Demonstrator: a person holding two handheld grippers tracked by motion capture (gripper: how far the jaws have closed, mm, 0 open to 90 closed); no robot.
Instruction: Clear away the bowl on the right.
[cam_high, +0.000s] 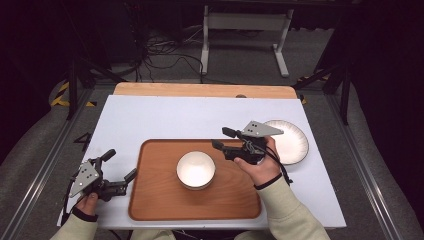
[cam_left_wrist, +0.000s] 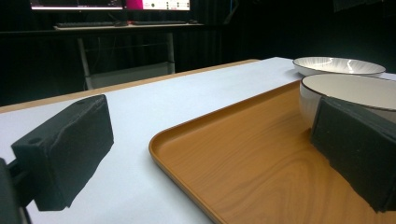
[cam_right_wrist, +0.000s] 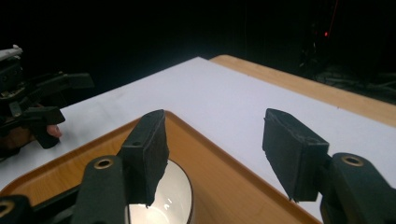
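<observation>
A white bowl (cam_high: 196, 169) stands in the middle of a wooden tray (cam_high: 155, 200). My right gripper (cam_high: 221, 138) hovers just right of and behind the bowl, jaws apart and pointing left, nothing between them. In the right gripper view the bowl (cam_right_wrist: 163, 205) lies below the left pad (cam_right_wrist: 149, 144), free of it. My left gripper (cam_high: 120, 164) rests at the tray's left edge, open and empty. From the left gripper view, the tray (cam_left_wrist: 243, 154) and bowl (cam_left_wrist: 355, 91) sit ahead between its wide pads (cam_left_wrist: 65, 149).
A white ribbed plate (cam_high: 292, 141) lies on the white tabletop (cam_high: 165, 117) right of the tray, just behind my right hand. A wooden strip (cam_high: 200, 90) runs along the table's far edge. Cables and a desk frame (cam_high: 245, 30) lie on the floor beyond.
</observation>
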